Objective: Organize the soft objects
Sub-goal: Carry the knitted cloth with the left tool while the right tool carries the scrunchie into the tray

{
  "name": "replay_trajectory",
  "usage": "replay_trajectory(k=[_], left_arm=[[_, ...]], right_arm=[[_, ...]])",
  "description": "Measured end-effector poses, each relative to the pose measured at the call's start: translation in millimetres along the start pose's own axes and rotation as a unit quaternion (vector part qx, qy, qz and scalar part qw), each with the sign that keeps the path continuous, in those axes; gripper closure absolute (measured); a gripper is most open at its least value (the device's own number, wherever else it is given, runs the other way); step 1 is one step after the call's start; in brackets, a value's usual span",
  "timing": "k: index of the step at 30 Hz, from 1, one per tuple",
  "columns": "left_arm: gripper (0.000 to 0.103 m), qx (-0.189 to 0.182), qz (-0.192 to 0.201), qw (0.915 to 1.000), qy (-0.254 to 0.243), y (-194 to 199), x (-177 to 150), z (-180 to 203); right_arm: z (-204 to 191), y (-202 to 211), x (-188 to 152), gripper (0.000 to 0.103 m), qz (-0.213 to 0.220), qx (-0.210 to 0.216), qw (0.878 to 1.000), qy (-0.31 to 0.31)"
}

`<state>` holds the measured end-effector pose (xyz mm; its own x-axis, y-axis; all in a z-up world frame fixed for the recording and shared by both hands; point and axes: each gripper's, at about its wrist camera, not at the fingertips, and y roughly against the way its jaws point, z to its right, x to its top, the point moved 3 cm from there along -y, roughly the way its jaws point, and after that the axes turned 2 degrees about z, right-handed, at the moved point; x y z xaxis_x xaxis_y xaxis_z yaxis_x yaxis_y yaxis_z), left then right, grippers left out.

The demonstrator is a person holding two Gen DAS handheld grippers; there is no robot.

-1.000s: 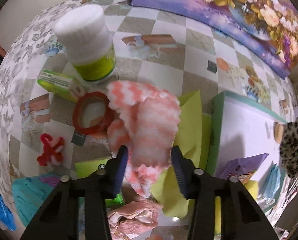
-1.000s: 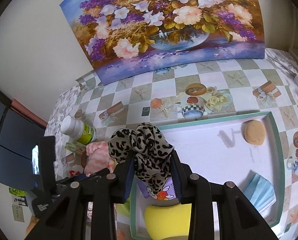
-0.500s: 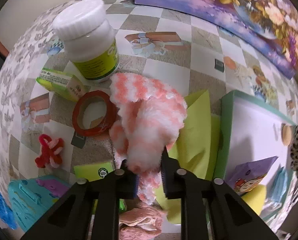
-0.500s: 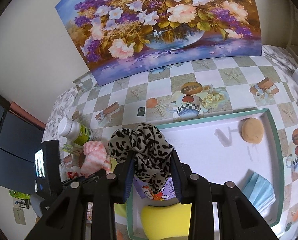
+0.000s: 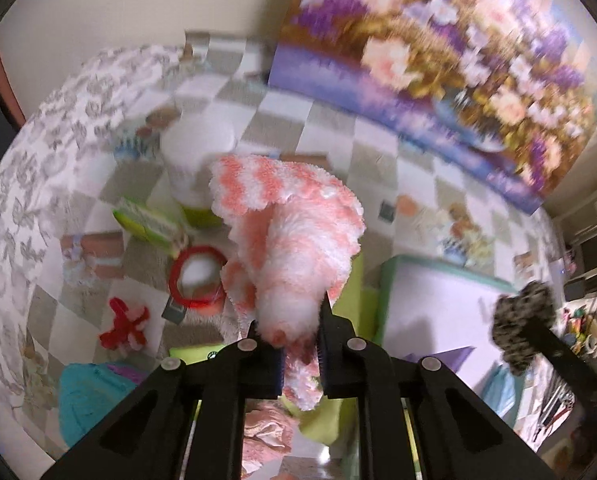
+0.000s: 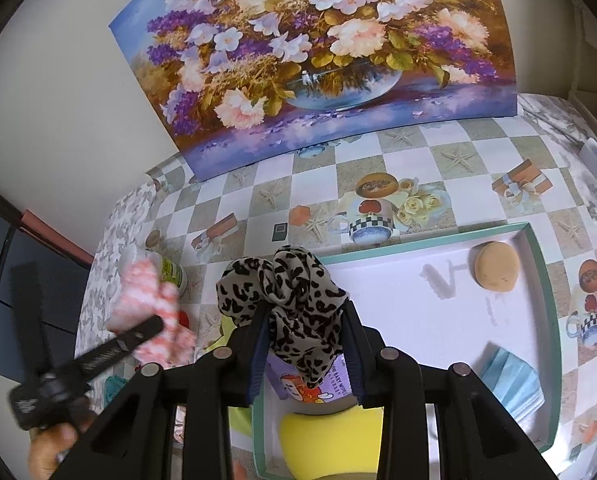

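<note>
Above the table (image 6: pixel 450 152), left claw (image 5: pixel 288 336) grips fluffy sock (image 5: pixel 294 240), right claw (image 6: pixel 304 332) leopard scrunchie (image 6: pixel 286 288).

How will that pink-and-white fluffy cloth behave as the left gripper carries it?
Probably floppy: the fluffy cloth droops in folds around the left gripper, with a tail hanging below the jaws. Likely light, since a small pinch holds it up. The dangling tail may snag the red ring.

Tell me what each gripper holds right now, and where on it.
Left gripper: pink-and-white fluffy cloth, pinched near its lower end. Right gripper: leopard-print scrunchie, clamped across its lower half.
</note>
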<state>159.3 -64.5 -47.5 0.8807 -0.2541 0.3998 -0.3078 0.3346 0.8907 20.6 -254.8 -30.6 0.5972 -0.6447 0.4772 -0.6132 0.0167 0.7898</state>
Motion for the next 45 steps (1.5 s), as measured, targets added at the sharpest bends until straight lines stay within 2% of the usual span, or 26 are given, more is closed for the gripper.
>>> replay_trajectory(k=[8,12,17,23,30,36,40,45], left_arm=[[0.09,-0.035,0.039,0.9985,-0.019,26,9,31],[0.09,-0.053,0.038,0.9971,-0.041,23,6,57],[0.09,-0.065,0.035,0.9948,-0.071,15,2,89],[0.09,-0.073,0.033,0.9904,-0.112,4,-6,129],[0.09,-0.074,0.011,0.9833,-0.166,-26,-26,177],[0.09,-0.099,-0.005,0.975,-0.199,-37,-48,212],[0.089,-0.11,-0.026,0.9726,-0.203,-51,-57,218],[0.089,-0.105,-0.065,0.9761,-0.179,-77,-65,209]], right_arm=[[30,3,2,0.067,0.005,-0.028,0.999,-0.02],[55,8,2,0.067,0.012,-0.039,0.998,-0.044],[93,12,0,0.067,0.013,-0.084,0.994,-0.067],[129,15,-1,0.067,0.006,-0.109,0.99,-0.089],[148,15,-2,0.067,-0.001,-0.113,0.988,-0.102],[151,9,-2,0.067,-0.015,-0.114,0.988,-0.103],[155,-2,-8,0.067,-0.036,-0.124,0.986,-0.103],[159,-17,-16,0.064,-0.061,-0.135,0.984,-0.097]])
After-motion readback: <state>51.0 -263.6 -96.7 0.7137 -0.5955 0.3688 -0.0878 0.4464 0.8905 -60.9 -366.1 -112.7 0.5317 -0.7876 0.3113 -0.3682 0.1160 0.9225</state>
